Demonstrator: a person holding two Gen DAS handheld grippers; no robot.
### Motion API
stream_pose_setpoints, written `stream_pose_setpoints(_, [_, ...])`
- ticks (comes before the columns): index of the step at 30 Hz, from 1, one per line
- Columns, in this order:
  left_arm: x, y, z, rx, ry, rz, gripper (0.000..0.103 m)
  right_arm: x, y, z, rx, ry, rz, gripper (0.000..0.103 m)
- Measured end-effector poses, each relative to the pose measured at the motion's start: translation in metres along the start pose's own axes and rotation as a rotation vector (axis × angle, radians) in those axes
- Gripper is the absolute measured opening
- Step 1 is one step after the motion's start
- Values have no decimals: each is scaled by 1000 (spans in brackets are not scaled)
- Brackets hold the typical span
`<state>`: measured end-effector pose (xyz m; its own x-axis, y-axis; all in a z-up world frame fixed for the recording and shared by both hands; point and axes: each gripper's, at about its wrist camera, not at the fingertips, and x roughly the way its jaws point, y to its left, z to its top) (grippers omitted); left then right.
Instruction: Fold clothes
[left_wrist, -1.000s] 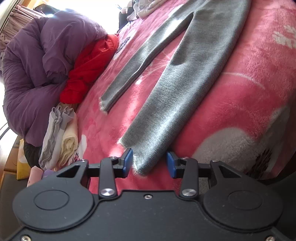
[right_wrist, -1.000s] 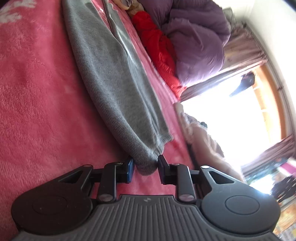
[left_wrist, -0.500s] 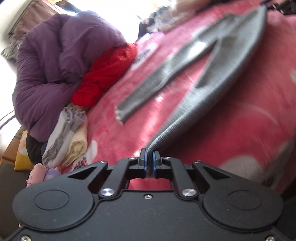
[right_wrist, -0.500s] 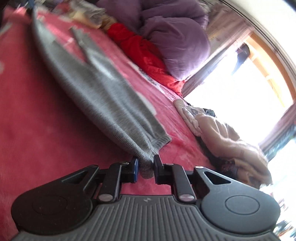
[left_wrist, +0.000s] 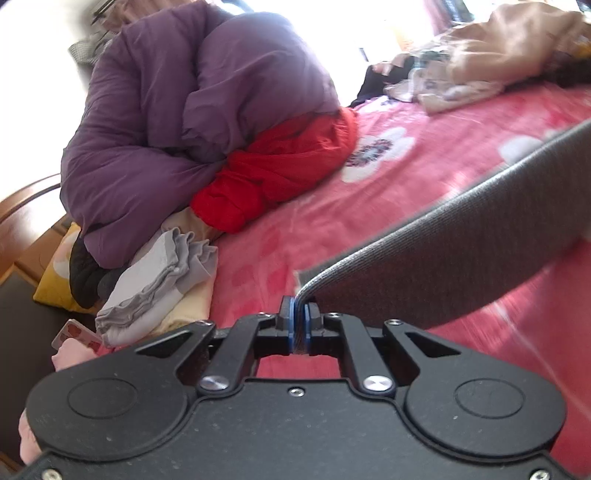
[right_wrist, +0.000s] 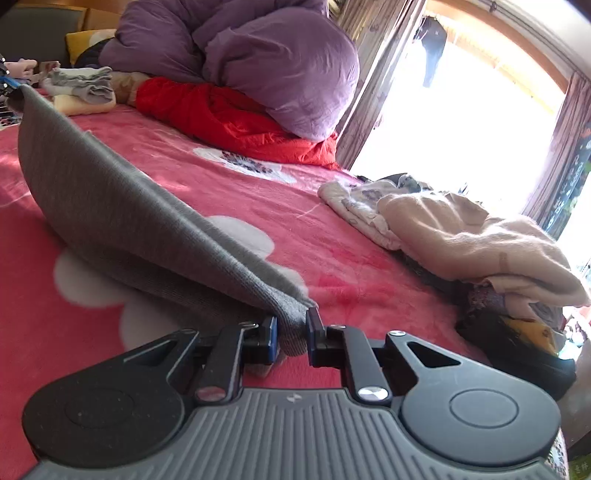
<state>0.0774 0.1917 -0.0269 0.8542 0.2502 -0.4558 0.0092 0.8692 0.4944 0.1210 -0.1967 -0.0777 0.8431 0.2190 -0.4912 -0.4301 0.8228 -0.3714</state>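
Left wrist view: the left hand-held gripper (left_wrist: 300, 325) is pinched tight on one edge of the grey sweater (left_wrist: 461, 240) — its blue pads (left_wrist: 293, 325) have only a thin fold of knit between them. From there the sweater rises taut to the right and runs off the frame, lifted clear of the pink bed (left_wrist: 388, 192) along that stretch. Beyond it a purple duvet (left_wrist: 192, 118) sits bunched on a red quilt (left_wrist: 273, 177), with a folded grey-and-cream stack (left_wrist: 155, 288) beside them at the bed's edge. A loose beige heap (left_wrist: 480, 62) lies at the far side.

Right wrist view: the right hand-held gripper (right_wrist: 291, 334) grips the sweater's (right_wrist: 110, 206) other end, a thicker bunch of ribbed knit, so its jaws stand partly apart around the cloth. The sweater stretches away to the upper left, its top edge taut and its lower part sagging onto the bed (right_wrist: 332, 243). The duvet (right_wrist: 251, 55) and quilt (right_wrist: 229, 118) lie behind — the heap (right_wrist: 461, 236) is to the right, near a bright window (right_wrist: 461, 103).
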Motion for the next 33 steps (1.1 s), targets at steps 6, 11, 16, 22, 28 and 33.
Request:
stream_pose_setpoints(6, [45, 1, 21, -43, 37, 23, 4, 35, -4, 10, 6, 43, 17, 16])
stream_pose_setpoints(11, [79, -7, 29, -41, 83, 25, 4, 55, -18, 18, 44, 86, 71, 17])
stream_pose_setpoints(16, [102, -11, 34, -43, 103, 16, 4, 68, -41, 21, 170, 93, 151, 17])
stream_pose_setpoints(22, [118, -12, 30, -45, 131, -8, 4, 84, -81, 8, 463, 65, 316, 17])
stream_pose_setpoints(28, [128, -16, 29, -76, 147, -20, 4, 102, -125, -29, 885, 27, 523, 18])
stream_pose_setpoints(33, [133, -12, 26, -129, 159, -48, 4, 113, -134, -50, 1062, 30, 629, 18])
